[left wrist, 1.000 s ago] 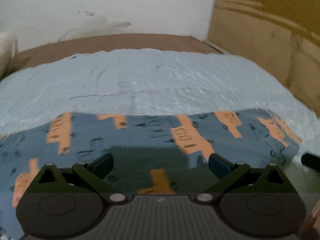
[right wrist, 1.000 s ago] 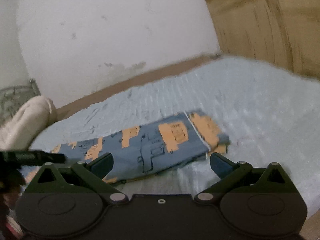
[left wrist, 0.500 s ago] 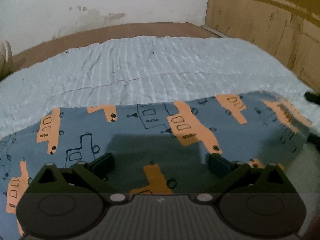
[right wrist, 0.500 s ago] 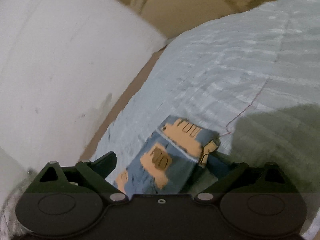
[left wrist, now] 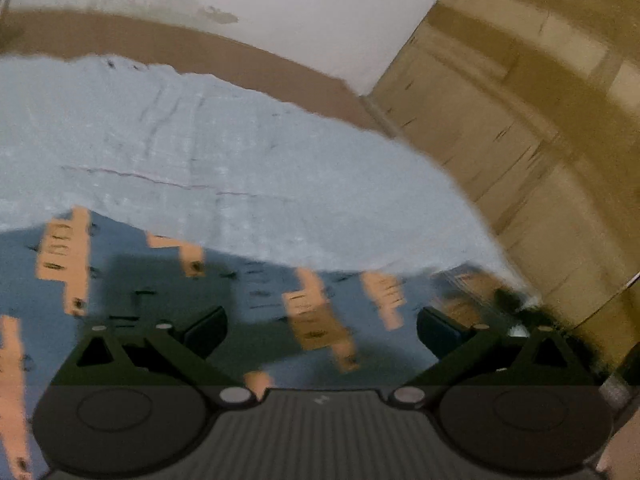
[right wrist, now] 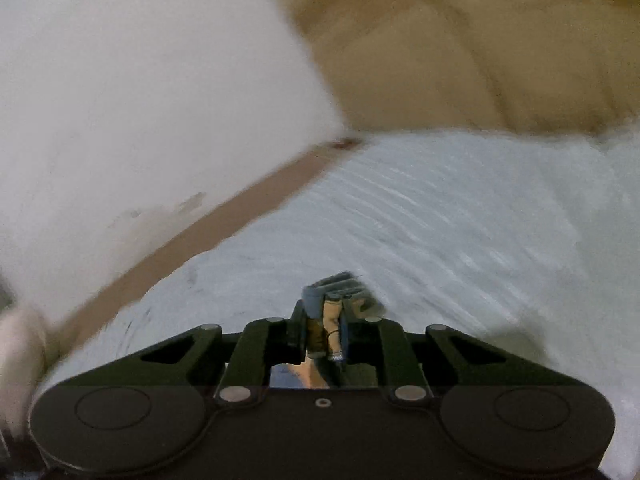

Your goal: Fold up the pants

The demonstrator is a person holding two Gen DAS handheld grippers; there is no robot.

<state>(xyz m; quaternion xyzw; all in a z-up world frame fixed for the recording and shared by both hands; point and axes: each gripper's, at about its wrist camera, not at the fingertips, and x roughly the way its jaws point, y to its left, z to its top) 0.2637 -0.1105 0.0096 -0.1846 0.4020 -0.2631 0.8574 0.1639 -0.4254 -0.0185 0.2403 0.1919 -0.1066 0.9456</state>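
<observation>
Blue-and-orange pants (left wrist: 248,312) lie spread on the pale blue bedspread (left wrist: 240,168), directly under and ahead of my left gripper (left wrist: 322,326), whose jaws stand wide and hold nothing. My right gripper (right wrist: 322,334) is clamped narrow on a bunched fold of the pants, above the bedspread; both views blurred.

Dim indoor lighting; both fisheye views show motion blur, heaviest in the right wrist view, with dark vignetted corners.
</observation>
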